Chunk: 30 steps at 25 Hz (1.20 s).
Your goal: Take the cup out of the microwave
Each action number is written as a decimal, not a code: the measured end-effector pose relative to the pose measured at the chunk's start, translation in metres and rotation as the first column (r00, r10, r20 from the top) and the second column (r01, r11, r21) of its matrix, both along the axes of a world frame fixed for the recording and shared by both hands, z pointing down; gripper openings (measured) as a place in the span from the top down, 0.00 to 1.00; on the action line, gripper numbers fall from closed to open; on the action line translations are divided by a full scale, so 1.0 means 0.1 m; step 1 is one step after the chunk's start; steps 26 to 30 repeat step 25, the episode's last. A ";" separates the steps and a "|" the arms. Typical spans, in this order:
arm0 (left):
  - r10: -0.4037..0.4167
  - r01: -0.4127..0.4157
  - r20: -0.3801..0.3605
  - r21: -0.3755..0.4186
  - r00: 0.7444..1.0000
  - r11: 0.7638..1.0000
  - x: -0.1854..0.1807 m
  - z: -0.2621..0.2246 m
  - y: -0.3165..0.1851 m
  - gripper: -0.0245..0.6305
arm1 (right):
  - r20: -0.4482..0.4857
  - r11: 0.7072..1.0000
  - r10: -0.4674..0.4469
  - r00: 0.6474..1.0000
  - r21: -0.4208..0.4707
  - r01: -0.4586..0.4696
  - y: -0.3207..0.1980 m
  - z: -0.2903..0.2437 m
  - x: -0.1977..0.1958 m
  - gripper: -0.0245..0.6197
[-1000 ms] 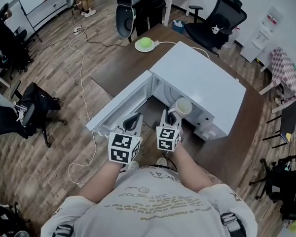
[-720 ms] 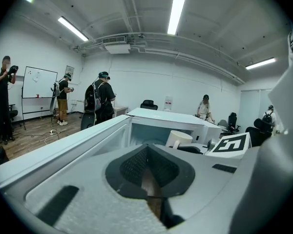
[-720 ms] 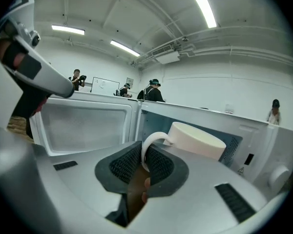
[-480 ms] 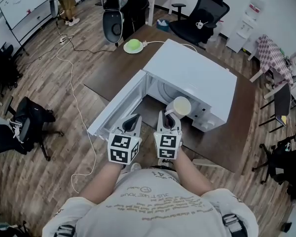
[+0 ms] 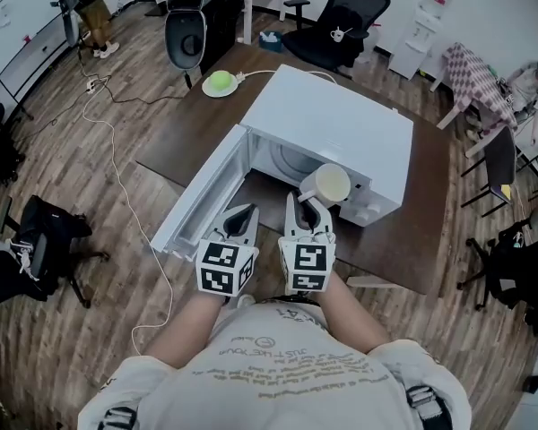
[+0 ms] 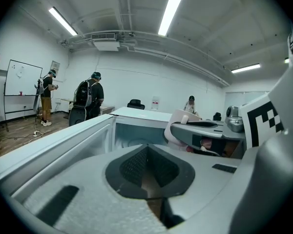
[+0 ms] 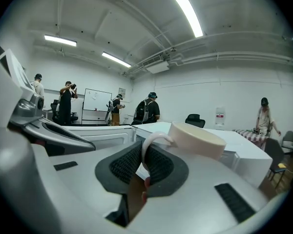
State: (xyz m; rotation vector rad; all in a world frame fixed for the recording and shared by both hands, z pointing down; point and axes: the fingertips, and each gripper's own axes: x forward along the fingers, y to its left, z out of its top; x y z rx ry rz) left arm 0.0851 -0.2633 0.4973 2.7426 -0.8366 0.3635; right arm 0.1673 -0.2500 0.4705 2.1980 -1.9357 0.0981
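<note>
Dark wood table point(image 5: 175, 146) bears the open white microwave point(image 5: 332, 119) above a plank floor point(image 5: 90, 177). The right gripper point(image 5: 309, 213) pinches the cup point(image 5: 327, 184) by its handle before the opening. The left gripper point(image 5: 242, 217) hangs beside it, jaws together and empty.

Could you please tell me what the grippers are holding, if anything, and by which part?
The right gripper holds the cream cup by its handle, pinched between the pads; the left gripper holds nothing.
</note>
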 end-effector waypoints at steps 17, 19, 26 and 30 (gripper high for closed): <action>0.029 -0.029 -0.005 0.009 1.000 1.000 0.08 -0.04 0.00 0.94 | 0.012 1.000 0.012 1.000 -0.026 -0.012 -0.01 0.07 -0.01 0.90; 0.029 -0.029 -0.005 0.008 1.000 1.000 0.09 -0.03 0.00 0.94 | 0.016 1.000 0.011 1.000 -0.028 -0.010 -0.02 0.09 0.00 0.90; 0.028 -0.028 -0.005 0.008 1.000 1.000 0.10 -0.02 -0.04 0.94 | 0.010 0.999 0.011 1.000 -0.033 -0.010 -0.04 0.12 0.01 0.90; 0.028 -0.028 -0.005 0.008 1.000 1.000 0.10 -0.02 -0.04 0.94 | 0.010 0.999 0.011 1.000 -0.033 -0.010 -0.04 0.12 0.01 0.90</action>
